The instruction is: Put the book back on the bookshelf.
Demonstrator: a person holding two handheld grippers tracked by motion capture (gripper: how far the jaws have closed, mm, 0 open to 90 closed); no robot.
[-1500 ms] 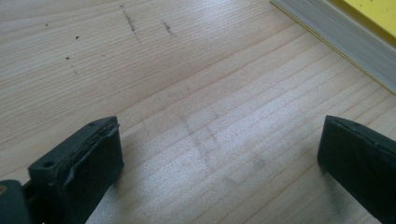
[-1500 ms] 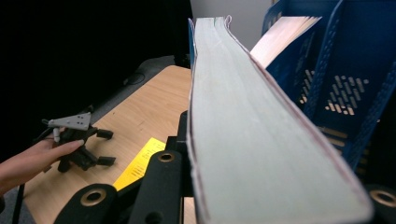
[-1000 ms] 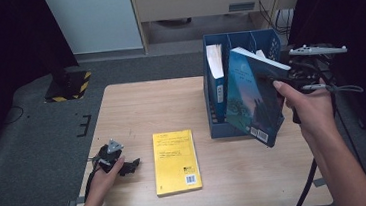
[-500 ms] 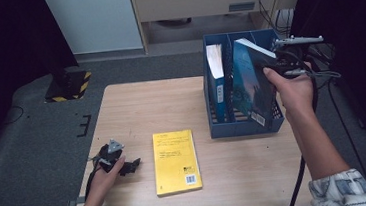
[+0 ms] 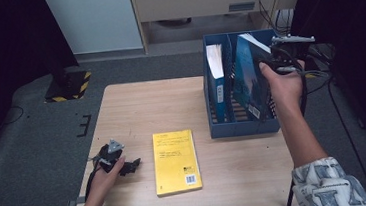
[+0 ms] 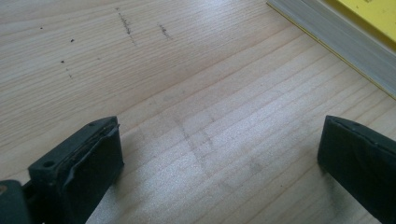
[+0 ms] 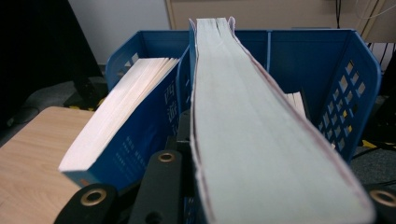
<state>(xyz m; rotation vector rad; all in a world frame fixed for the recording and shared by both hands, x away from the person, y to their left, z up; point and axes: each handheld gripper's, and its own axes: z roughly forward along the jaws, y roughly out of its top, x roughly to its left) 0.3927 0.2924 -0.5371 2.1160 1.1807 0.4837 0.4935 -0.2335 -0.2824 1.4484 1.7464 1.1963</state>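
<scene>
My right gripper [image 5: 273, 60] is shut on the top edge of a dark teal book [image 5: 249, 79], which stands tilted inside the blue file rack [image 5: 243, 128]. In the right gripper view the book's pale page edge [image 7: 252, 140] runs away from my right gripper [image 7: 271, 191], between its jaws. A blue book [image 5: 216, 75] [image 7: 135, 126] stands in the slot to its left. A yellow book [image 5: 176, 161] lies flat on the table. My left gripper [image 5: 132, 165] rests on the wood left of it, open [image 6: 219, 154] with bare table between the jaws.
The rack's perforated right wall [image 7: 355, 93] stands close beside the held book, with more pale pages [image 7: 295, 100] between them. The yellow book's page edge [image 6: 336, 42] lies just ahead of the left gripper. Cables [image 5: 319, 71] trail off the table's right side.
My right hand has carried the teal book from in front of the rack back and down into it. The left hand and the yellow book have stayed put.
</scene>
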